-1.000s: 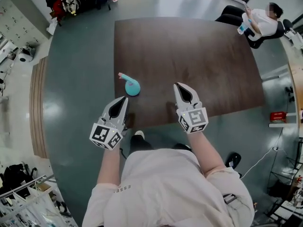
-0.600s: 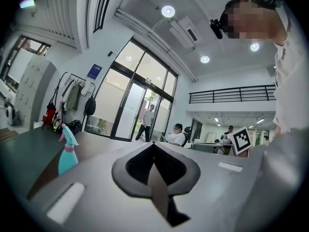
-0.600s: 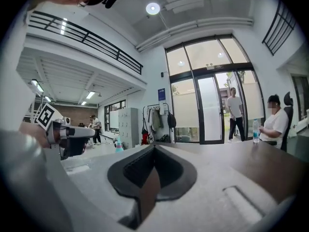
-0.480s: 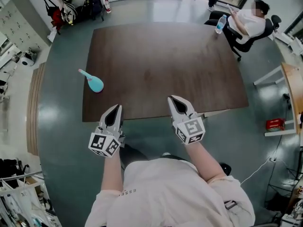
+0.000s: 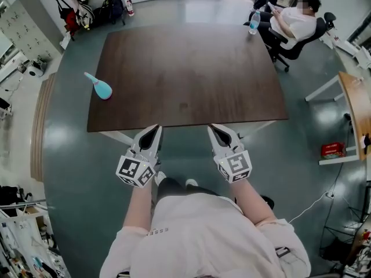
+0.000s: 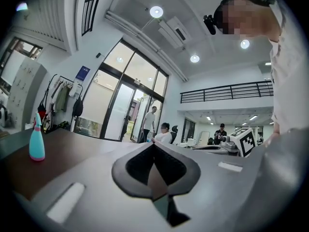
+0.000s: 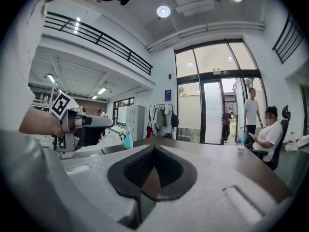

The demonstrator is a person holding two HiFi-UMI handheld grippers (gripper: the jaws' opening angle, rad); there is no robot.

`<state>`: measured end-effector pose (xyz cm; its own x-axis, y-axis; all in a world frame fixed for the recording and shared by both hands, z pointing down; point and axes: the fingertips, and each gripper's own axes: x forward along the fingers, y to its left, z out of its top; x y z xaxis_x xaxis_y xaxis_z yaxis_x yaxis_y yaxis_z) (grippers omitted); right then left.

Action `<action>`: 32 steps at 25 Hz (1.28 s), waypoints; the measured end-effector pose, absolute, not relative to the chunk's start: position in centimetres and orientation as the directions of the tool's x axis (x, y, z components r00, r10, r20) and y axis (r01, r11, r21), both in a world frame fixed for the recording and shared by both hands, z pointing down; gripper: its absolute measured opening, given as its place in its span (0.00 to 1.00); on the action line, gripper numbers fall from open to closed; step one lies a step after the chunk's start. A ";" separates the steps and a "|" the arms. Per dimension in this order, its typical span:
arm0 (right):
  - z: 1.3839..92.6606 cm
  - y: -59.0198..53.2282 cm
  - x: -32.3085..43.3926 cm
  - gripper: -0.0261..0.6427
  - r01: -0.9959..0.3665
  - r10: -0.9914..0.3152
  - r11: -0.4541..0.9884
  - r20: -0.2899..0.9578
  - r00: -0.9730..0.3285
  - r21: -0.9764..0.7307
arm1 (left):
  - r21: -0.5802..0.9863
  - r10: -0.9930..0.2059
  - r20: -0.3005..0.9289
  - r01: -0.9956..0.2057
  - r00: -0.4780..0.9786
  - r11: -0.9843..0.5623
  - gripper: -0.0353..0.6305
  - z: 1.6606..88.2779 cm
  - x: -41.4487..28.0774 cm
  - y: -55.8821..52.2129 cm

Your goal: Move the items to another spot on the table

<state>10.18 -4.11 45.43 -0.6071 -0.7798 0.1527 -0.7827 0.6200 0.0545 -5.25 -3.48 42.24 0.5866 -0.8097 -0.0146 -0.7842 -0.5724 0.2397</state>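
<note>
Head view looks steeply down on a dark brown rectangular wooden bench (image 5: 185, 74) standing on a grey-green floor (image 5: 75, 172). The person holds both tools short of its near edge, over the floor rather than over the wood.

The left hand-held gripper (image 5: 155, 130) and the right hand-held gripper (image 5: 213, 130) point toward the bench side by side, well apart from each other, each with its white marker cube at the back. In the left gripper view the grey jaws of the left hand-held gripper (image 6: 153, 145) meet at their tips with nothing between them – it is clenched on air. The right gripper view shows the same of the right hand-held gripper (image 7: 153, 147): tips pressed together, no object in the hollow behind them.

A small teal cone-shaped squeeze bottle with a pink tip (image 5: 99, 87) sits at the left edge of the bench, near the front-left corner, well apart from both tools. It stands upright on the wood in the left gripper view (image 6: 36, 142) and shows small beyond the jaws in the right gripper view (image 7: 128, 140).

At the far right corner stands a clear plastic water bottle (image 5: 253, 21) – just beside it a person in a white shirt (image 5: 295, 23) sits in a dark office chair.
</note>
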 end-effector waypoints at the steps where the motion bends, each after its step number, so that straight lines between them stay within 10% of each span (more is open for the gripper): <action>1: 45.4 -3.5 10.8 0.03 -0.784 -0.781 0.618 0.154 -0.605 0.054 | 0.236 -0.808 -0.020 -0.783 0.589 -0.576 0.07 42.2 -4.5 -3.0; 32: 45.1 1.3 14.4 0.03 -0.776 -0.772 0.630 0.089 -0.629 -0.019 | 0.161 -0.798 -0.011 -0.787 0.603 -0.596 0.06 42.0 0.9 3.3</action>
